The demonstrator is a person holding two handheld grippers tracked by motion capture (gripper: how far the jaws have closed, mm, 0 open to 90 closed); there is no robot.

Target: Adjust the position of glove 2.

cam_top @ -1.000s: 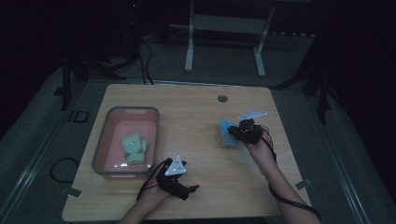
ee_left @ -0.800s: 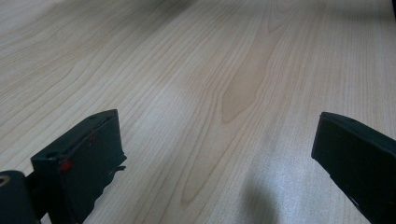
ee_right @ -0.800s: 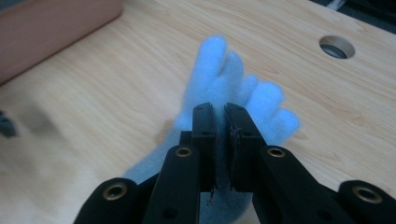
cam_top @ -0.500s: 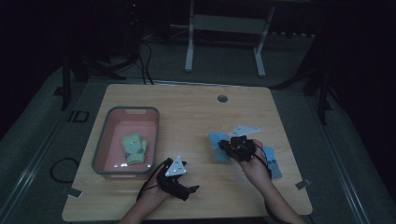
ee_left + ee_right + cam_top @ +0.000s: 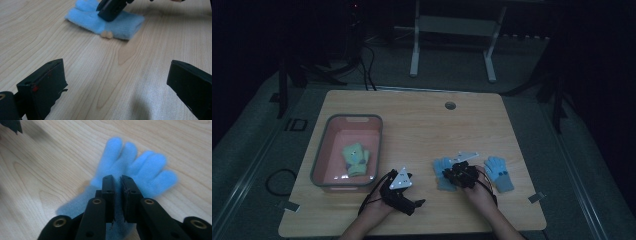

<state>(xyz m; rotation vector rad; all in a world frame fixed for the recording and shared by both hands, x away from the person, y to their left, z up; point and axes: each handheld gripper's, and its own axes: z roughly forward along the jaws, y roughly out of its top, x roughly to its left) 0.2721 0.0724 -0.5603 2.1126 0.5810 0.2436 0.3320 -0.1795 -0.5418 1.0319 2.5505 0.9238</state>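
The right gripper (image 5: 455, 172) has its jaws almost closed, pinching a fold of the blue glove (image 5: 140, 170), which lies flat on the bench (image 5: 422, 125). They have just opened slightly. The left gripper (image 5: 404, 187) rests nearby, jaws wide apart and holding nothing.

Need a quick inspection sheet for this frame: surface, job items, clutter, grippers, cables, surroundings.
Surface: wooden table, bare, with a round hole.
Job's things: blue glove flat under the right gripper; second blue glove beside it; green glove in the pink bin.
Clutter: nothing seen.
Grippers: right gripper nearly shut on the blue glove; left gripper open, nothing between the jaws.
Cables: loop on the floor.
Surroundings: dark; white frame legs behind.
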